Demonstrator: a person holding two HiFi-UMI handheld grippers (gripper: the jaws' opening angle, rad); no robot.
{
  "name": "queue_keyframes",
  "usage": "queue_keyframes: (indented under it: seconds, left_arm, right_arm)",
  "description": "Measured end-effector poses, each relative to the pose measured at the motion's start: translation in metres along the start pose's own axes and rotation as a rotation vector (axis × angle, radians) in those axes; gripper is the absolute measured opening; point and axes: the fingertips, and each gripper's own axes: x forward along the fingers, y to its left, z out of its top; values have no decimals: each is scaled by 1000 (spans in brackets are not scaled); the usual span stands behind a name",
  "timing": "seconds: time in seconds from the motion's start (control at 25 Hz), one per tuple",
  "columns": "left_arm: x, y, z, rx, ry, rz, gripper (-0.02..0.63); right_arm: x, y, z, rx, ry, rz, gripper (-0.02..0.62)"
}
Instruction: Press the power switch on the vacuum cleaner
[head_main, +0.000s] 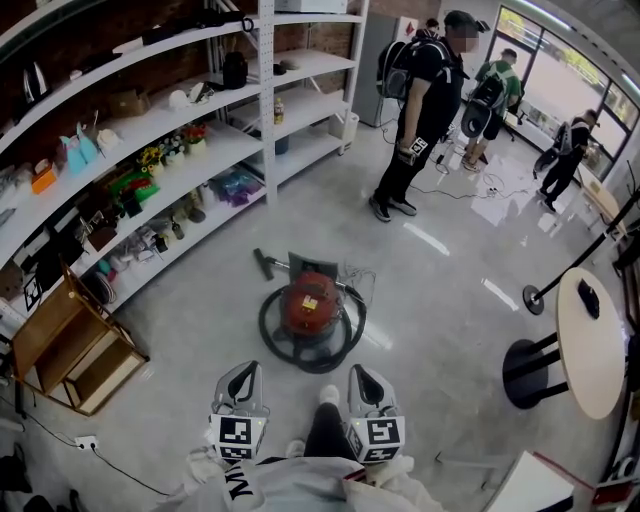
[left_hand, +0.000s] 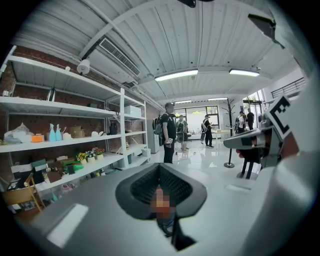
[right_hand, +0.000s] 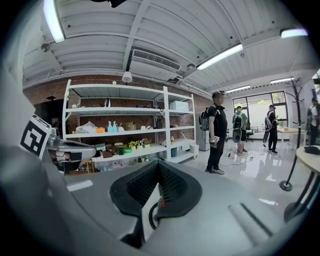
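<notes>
Two grippers, left (head_main: 240, 385) and right (head_main: 366, 387), sit at 6 o'clock in the head view, tips toward 12 o'clock. The vacuum (head_main: 311, 305) stands on the floor (head_main: 200, 330) ahead, well apart from both, ringed by its hose (head_main: 268, 335). The switch cannot be made out.

Left gripper view: jaws clenched, nothing between them.

Right gripper view: jaws likewise clenched and empty; a sliver of hose shows beneath.

Clenched tips probably serve as a blunt pusher. Neither gripper has yet reached the vacuum.
</notes>
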Motion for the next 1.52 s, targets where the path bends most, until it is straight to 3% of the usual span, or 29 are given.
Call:
queue_keyframes:
  seconds: [0.48,1.12,1.52]
  left_arm:
    - [44,12,4,8,25,29,0]
    - [156,6,33,-37,62,71,0]
    - [201,13,48,23,89,123,0]
  right_arm:
    - [50,-24,7,12,7,32,-2]
    - [144,-97,24,40,47,98,-2]
    - [192,-127,38,61,33,156,-2]
